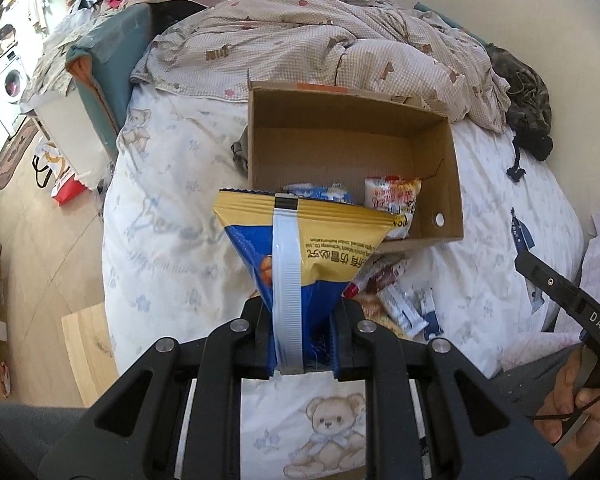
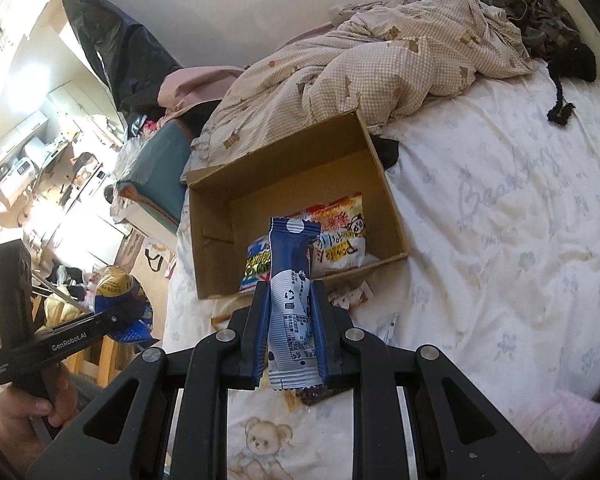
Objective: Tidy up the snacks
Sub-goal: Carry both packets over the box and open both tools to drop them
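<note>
Floorboards and a pale wooden board (image 1: 88, 344) fill the left edge of the left wrist view, with a washing machine (image 1: 10, 80) far off in the bright room beyond. Right of these lies the bed (image 1: 172, 208), covered by a white bear-print sheet, and a checked duvet (image 1: 320, 44) is bunched along its far side.

Near the middle, the left gripper (image 1: 302, 344) is clamped on the lower end of a yellow-and-blue snack bag (image 1: 300, 240), which stands up between the two fingers with its back seam toward the camera. Its top edge overlaps the near wall of an open cardboard box (image 1: 452, 184) that sits on the sheet just in front of the duvet. Inside the box, against the near wall, lie a blue-and-white packet (image 1: 320, 192) and, right of it, a red-and-white noodle packet (image 1: 392, 196). Just right of the held bag, several loose snack packets (image 1: 396, 300) lie on the sheet outside the box.

Further right, the right gripper (image 2: 288, 344) is closed on a navy-and-white snack stick pack (image 2: 292, 296), held upright with its top reaching over the box's near wall. Right of the box the sheet runs on to a dark camouflage garment (image 1: 528, 96) at the far right.
</note>
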Demonstrator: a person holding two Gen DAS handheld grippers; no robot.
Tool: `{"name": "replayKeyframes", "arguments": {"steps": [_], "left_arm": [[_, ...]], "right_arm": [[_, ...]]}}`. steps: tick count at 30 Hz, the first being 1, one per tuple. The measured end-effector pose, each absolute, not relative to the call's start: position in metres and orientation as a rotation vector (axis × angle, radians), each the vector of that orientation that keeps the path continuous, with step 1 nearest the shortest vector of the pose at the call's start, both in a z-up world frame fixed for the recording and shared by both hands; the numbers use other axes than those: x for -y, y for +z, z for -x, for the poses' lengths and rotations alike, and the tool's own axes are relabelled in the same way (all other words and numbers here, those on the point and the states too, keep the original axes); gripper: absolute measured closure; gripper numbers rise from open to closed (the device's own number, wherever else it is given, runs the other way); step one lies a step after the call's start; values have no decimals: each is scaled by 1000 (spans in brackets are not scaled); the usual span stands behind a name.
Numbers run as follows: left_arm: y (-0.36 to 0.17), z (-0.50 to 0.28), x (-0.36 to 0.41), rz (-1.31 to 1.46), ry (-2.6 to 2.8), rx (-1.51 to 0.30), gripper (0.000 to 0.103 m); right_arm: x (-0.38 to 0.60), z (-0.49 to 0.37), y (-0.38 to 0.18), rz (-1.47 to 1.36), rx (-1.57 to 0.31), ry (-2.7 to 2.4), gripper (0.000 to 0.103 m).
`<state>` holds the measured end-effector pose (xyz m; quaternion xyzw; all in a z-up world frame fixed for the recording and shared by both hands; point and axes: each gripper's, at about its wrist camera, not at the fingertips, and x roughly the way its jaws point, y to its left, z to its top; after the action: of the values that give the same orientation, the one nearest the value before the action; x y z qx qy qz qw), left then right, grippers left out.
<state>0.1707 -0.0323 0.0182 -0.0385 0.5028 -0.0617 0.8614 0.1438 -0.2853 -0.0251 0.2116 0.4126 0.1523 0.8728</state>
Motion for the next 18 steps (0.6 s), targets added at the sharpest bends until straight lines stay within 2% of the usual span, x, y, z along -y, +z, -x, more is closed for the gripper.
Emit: {"name": "replayKeyframes", "arguments": {"steps": [18], "left_arm": [[-2,-244,42,84,-147,-1079,87]], "right_arm": [[277,-227,-38,-424,-903,287,82]]}}
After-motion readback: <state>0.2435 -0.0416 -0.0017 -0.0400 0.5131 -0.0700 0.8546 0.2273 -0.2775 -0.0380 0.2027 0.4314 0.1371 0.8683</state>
